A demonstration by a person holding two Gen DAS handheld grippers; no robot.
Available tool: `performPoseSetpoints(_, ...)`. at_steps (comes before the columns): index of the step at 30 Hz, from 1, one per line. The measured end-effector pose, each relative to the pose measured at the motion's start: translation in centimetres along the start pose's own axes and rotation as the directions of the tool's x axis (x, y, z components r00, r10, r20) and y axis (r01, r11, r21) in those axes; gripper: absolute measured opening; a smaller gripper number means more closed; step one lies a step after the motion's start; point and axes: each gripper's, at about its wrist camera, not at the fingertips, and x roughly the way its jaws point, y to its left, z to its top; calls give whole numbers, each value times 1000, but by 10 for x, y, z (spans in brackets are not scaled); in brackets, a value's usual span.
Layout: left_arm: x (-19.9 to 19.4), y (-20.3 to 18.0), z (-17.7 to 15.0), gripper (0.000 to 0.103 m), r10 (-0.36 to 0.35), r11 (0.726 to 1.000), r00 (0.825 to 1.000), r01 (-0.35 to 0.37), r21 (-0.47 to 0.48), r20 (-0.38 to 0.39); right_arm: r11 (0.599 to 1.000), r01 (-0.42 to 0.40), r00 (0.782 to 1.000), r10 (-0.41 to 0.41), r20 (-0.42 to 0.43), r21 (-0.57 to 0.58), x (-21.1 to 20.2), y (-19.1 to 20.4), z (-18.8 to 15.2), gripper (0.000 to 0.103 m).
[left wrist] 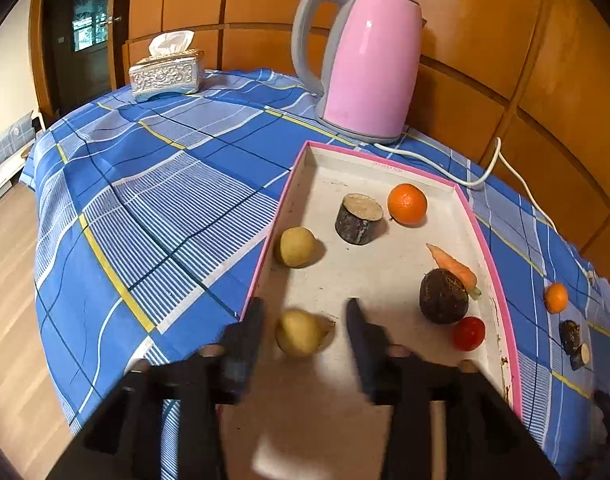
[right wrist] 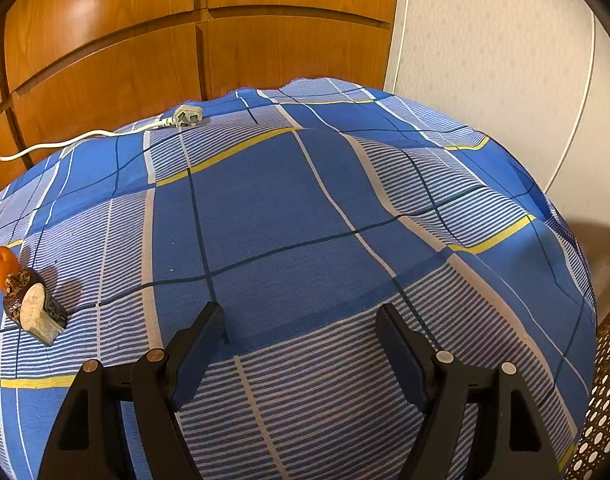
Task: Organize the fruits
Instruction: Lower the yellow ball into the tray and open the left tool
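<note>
Wooden wall panels (left wrist: 485,40) are standing behind a table with a blue checked cloth (left wrist: 153,184). At 12 o'clock a pink kettle (left wrist: 369,64) is sitting just behind a pink-edged tray (left wrist: 491,248). The left gripper (left wrist: 305,312) is hanging over the near end of the tray, and its jaws are standing apart. A yellow fruit (left wrist: 299,333) is lying in the tray between the jaws, and no pad is touching it. More things are lying in the tray: another yellow fruit (left wrist: 296,247) at 12 o'clock from the gripper, and an orange (left wrist: 407,204), a carrot (left wrist: 453,268) and a red tomato (left wrist: 469,333) off to the right. The right gripper (right wrist: 301,320) is hanging over bare cloth with its jaws wide apart, holding nothing. A small orange (right wrist: 1,267) is lying well off at its 9 o'clock.
</note>
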Motion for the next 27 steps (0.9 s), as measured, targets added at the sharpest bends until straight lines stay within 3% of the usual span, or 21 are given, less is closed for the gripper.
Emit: performPoseSetpoints(27,-30,-5,-10,51,-4,999,998,2,38,62,1000,2,1000,-2,0,0,-1,1,0,79)
